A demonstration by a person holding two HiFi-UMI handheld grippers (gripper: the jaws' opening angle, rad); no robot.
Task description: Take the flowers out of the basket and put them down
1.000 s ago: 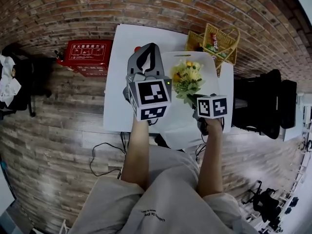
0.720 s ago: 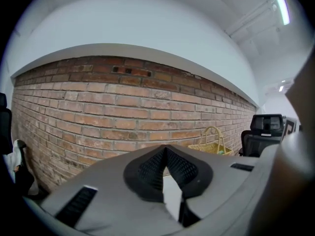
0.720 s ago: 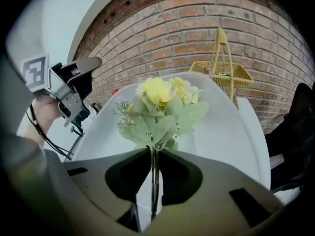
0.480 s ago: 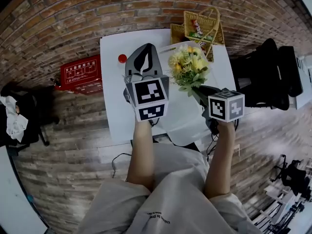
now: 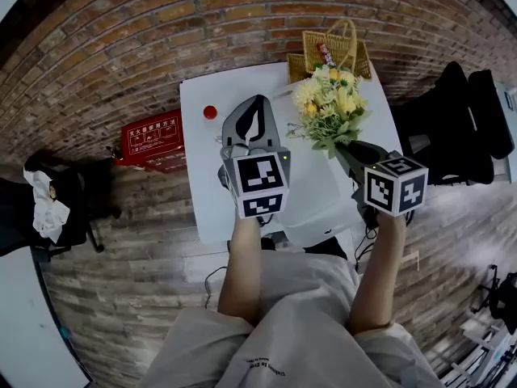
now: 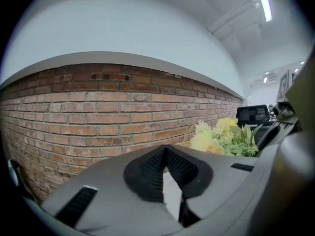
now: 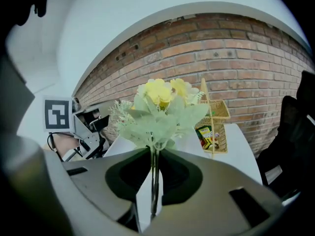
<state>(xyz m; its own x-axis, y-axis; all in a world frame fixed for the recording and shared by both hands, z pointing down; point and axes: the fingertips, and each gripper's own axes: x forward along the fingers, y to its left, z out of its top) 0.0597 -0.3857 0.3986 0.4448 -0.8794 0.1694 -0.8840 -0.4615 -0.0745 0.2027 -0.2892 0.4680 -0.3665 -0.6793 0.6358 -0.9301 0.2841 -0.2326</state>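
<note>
The right tool (image 7: 152, 181) pinches the stems of the yellow flowers (image 5: 331, 103), held clear of the wicker basket (image 5: 335, 51) above the white tabletop (image 5: 202, 168). The left tool (image 6: 165, 154) is pressed together, empty. The next move is probably lowering and releasing them.
</note>
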